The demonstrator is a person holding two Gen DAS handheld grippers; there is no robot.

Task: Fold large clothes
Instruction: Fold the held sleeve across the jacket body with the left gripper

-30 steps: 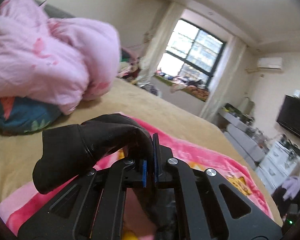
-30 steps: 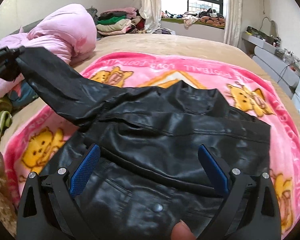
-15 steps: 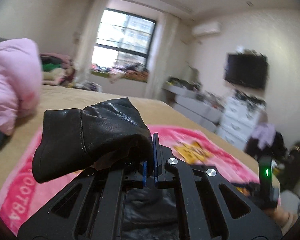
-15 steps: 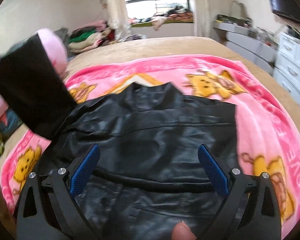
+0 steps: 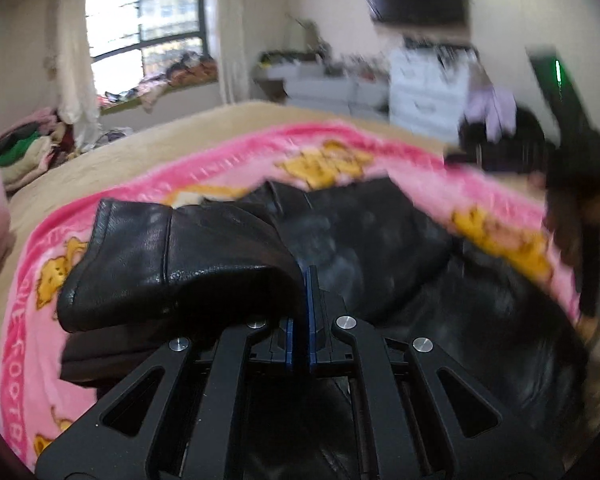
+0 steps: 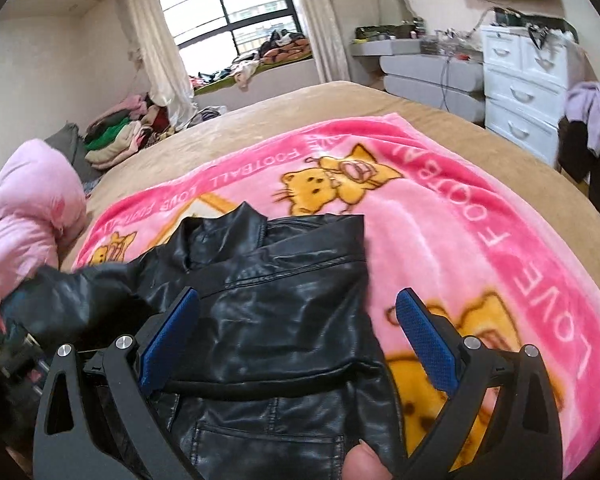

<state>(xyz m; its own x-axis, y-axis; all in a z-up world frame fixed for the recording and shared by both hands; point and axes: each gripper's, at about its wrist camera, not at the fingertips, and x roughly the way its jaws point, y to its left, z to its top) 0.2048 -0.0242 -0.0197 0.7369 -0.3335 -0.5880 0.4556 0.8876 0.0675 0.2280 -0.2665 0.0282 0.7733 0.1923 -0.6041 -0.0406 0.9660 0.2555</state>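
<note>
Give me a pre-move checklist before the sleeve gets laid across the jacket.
1. Left claw shut on the sleeve cuff: ok.
2. Right claw open, gripping nothing: ok.
3. Black leather jacket body lying flat on the pink blanket: ok.
4. Collar end away from the person: ok.
5. Far sleeve already folded in: cannot tell.
6. Sleeve free of twist: cannot tell, left view blurred.

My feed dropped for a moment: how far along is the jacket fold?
Done: the black leather jacket lies spread on the pink blanket. In hand: the left gripper, jaws shut on the sleeve cuff, holds that sleeve over the jacket body. Left: laying it down and all other folds; the right gripper hovers open, holding nothing.
</note>
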